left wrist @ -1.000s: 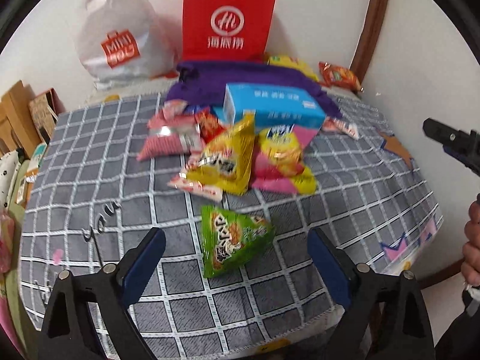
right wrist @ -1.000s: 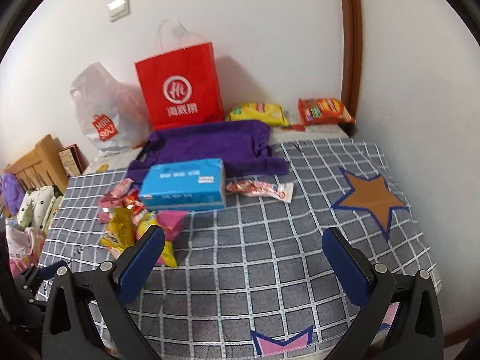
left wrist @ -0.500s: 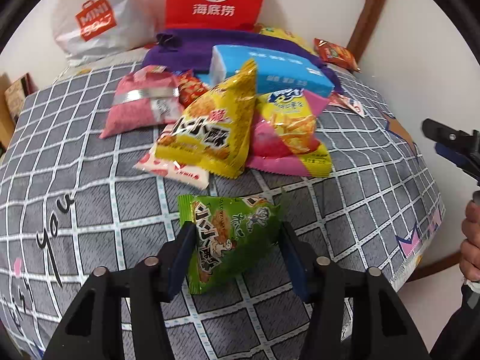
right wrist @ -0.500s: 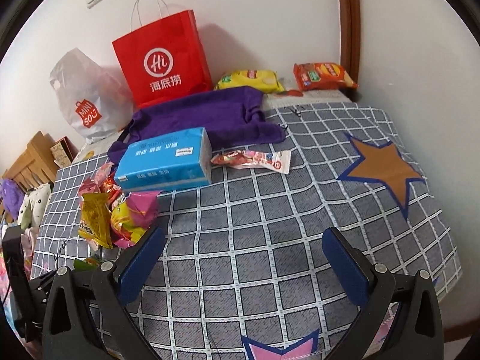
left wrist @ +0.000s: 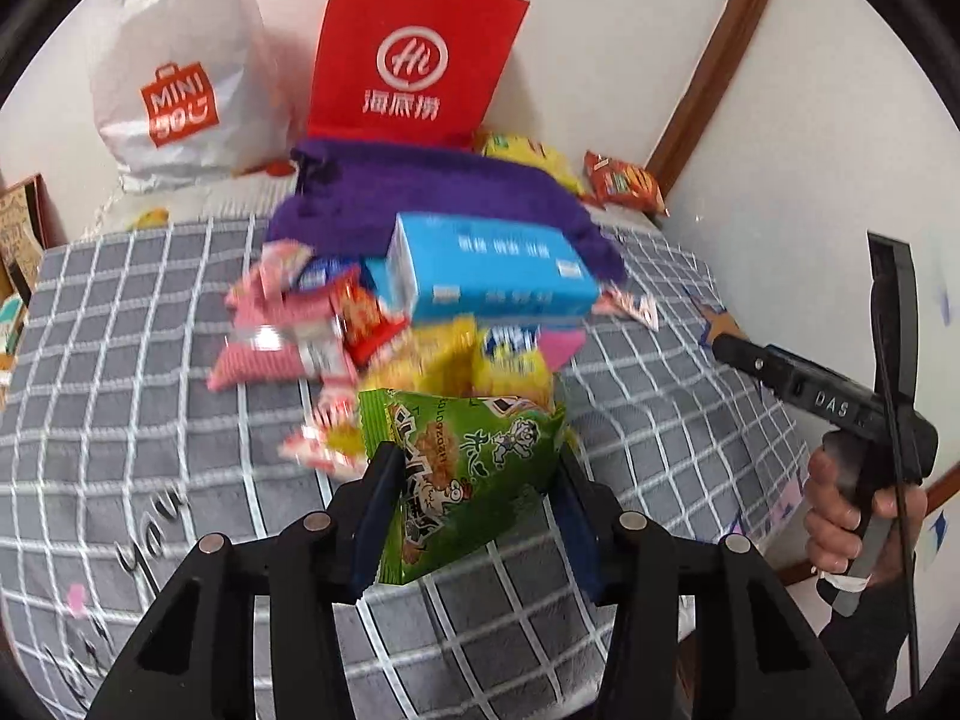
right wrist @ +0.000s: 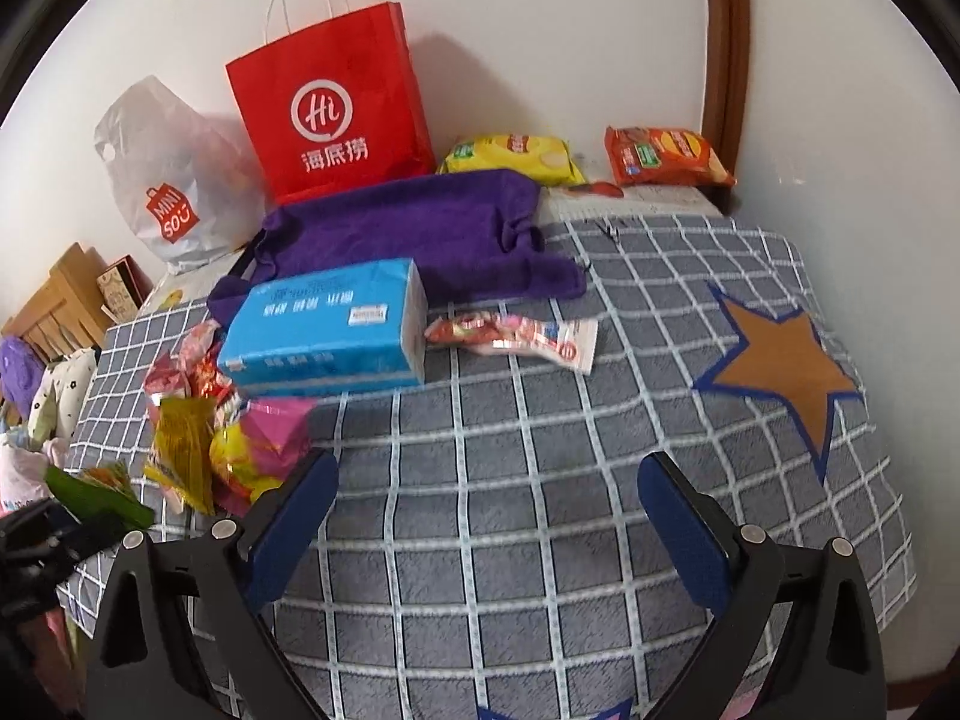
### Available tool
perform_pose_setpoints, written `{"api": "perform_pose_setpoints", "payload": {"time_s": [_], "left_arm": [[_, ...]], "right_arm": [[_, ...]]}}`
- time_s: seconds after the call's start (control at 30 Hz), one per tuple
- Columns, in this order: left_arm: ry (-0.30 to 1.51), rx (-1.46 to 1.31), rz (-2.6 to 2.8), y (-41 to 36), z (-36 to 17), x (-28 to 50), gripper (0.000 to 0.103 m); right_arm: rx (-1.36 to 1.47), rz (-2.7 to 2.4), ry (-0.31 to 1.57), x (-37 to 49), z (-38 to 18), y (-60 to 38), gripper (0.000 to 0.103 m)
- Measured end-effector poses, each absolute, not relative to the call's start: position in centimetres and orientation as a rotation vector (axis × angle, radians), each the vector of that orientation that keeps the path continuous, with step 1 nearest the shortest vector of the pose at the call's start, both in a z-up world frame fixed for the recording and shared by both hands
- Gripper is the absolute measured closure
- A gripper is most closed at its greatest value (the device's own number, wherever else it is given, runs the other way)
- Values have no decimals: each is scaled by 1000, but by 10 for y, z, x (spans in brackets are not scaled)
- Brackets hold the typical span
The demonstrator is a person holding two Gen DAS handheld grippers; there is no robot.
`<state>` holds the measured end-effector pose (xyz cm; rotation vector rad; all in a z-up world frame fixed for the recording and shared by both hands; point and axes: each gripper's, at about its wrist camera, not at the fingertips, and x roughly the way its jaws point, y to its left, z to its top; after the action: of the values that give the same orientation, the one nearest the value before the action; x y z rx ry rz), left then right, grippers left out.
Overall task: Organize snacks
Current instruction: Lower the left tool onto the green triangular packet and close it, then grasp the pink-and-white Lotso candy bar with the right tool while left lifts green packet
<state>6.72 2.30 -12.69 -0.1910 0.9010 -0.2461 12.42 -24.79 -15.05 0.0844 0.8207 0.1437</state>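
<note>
now a crinkled green snack packet (left wrist: pixel 465 474)

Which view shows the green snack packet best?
Left wrist: the green foil snack packet sits front-on between the left gripper jaws, print legible. Right wrist shows only a green sliver at its left edge.

Quick count of what's on the bed: two shopping bags at the back, one red paper bag (right wrist: pixel 333 102) and one white plastic bag (right wrist: pixel 171 180). One purple towel (right wrist: pixel 420 228), one blue tissue pack (right wrist: pixel 327 330). By the wall, two chip bags: one yellow bag (right wrist: pixel 510 157), one orange bag (right wrist: pixel 663 157). One green snack pack (left wrist: pixel 462 474), one long candy wrapper (right wrist: pixel 516 339), plus a snack pile (right wrist: pixel 222 438) too jumbled to count.
</note>
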Motion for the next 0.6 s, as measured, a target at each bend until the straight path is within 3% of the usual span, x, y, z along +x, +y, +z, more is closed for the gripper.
{"api": "perform_pose_setpoints", "payload": {"time_s": [0.17,0.6], "left_arm": [[875,-172,-214,30,-110,93,56],[894,-200,-143,58,-109,175,56]], "right_arm": [[81,149,803,145,-142,-252,9],[-1,236,835,219,-177,-248,33]]}}
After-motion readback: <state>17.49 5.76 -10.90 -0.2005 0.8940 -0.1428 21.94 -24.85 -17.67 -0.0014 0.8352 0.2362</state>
